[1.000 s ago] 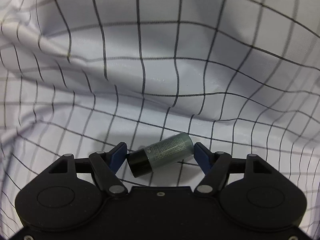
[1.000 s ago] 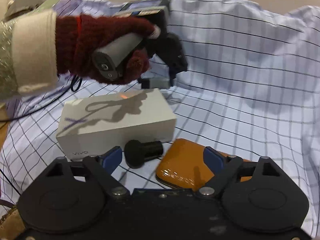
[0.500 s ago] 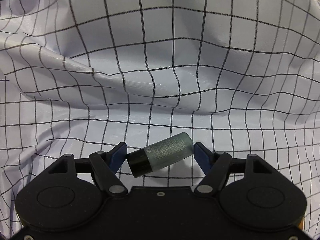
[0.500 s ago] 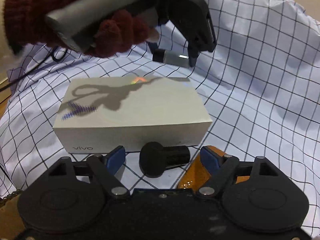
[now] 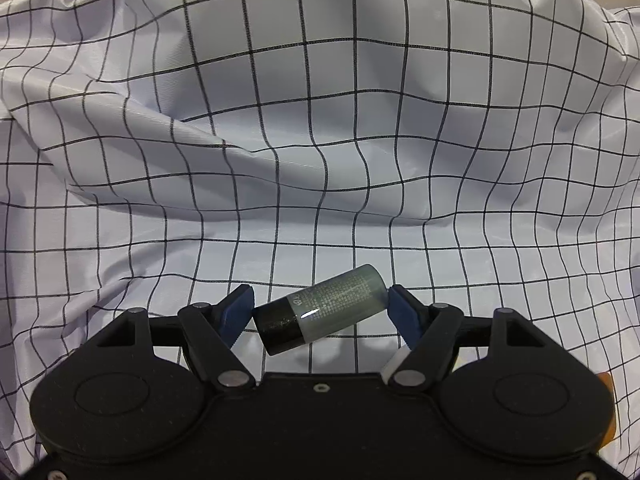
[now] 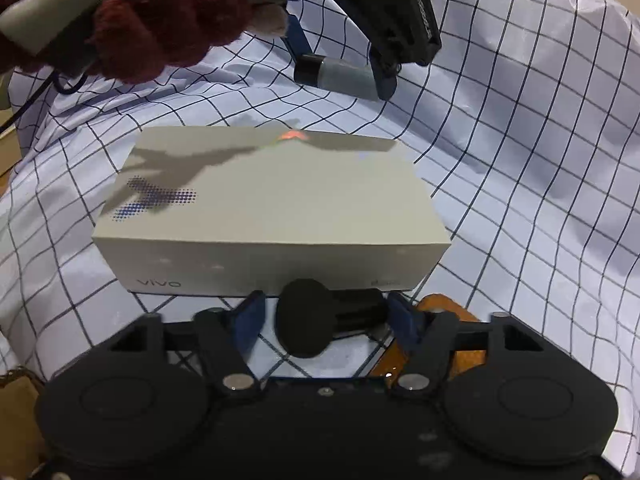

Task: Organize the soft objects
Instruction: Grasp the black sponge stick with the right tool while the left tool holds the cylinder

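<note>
In your left wrist view, your left gripper [image 5: 319, 307] clamps a green-grey bottle [image 5: 322, 312] end to end, black cap to the left and tilted, above the checked cloth [image 5: 320, 128].

In your right wrist view, your right gripper [image 6: 323, 318] grips a black ribbed object [image 6: 326, 318] just near of the white vivo box [image 6: 276, 216]. An orange case [image 6: 460, 344] lies under its right finger. Far beyond the box, your gloved left hand [image 6: 160, 32] holds the bottle aloft.

A white cloth with a black grid pattern [image 6: 540, 168] covers the whole surface, with soft folds and wrinkles. A light grey rectangular cardboard box [image 6: 276, 200] lies flat on it. Just beside the box lies a glossy orange case [image 6: 460, 344], partly hidden.
</note>
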The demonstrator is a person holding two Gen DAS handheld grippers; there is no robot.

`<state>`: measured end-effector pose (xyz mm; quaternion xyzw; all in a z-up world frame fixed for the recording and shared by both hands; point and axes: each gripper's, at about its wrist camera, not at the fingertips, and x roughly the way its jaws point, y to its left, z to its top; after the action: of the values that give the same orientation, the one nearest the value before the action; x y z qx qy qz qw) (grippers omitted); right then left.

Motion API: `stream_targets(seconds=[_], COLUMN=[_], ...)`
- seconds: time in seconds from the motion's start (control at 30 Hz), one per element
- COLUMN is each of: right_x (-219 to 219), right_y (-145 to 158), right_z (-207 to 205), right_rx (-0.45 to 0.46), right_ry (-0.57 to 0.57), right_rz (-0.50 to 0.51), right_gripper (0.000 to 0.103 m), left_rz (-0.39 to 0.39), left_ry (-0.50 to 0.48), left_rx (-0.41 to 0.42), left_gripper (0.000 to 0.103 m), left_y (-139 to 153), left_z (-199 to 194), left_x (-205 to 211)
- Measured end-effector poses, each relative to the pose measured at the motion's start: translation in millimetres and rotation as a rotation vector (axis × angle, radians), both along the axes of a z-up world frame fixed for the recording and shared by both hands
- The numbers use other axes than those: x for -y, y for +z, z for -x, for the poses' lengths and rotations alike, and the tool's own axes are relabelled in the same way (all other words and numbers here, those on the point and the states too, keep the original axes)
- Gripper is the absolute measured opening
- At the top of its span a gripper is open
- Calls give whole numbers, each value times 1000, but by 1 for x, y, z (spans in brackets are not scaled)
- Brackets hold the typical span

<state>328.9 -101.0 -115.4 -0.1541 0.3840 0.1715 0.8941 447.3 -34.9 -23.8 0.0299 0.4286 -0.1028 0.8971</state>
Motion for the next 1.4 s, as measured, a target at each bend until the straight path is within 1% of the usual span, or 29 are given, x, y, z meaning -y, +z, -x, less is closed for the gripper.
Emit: stream_targets(seconds=[0.17,0.37,0.53,0.63,0.77,1.0,1.23,1.4], right_x=[0,1,4,9,20,33,43,49], right_y=[3,19,32,42,55,75,92,99], right_z=[3,16,35,48,70,116,171,207], right_rx=[11,33,52,60,66,105,146,165], right_ry=[-17,-37,-58,-85,-133,-197,-252,-296], right_rz=[-4,-44,-54,-73,-117,-154,-202,-244], right_gripper=[57,57,57,57,57,57,57,57], left_rz=[-6,-12,-39,-38,-37,-25,-22,6], left_ry=[-5,-9,-33,-49,-69,-106,-124,-122], left_rx=[18,61,111,132,161,184,206,191], left_gripper=[68,68,68,68,68,68,68,68], left_y=[5,19,35,46,59,71,76,74], left_z=[10,32,62,84,115,173,231,266], left_x=[-2,-8,-8,-9,-9,-7,-6,-9])
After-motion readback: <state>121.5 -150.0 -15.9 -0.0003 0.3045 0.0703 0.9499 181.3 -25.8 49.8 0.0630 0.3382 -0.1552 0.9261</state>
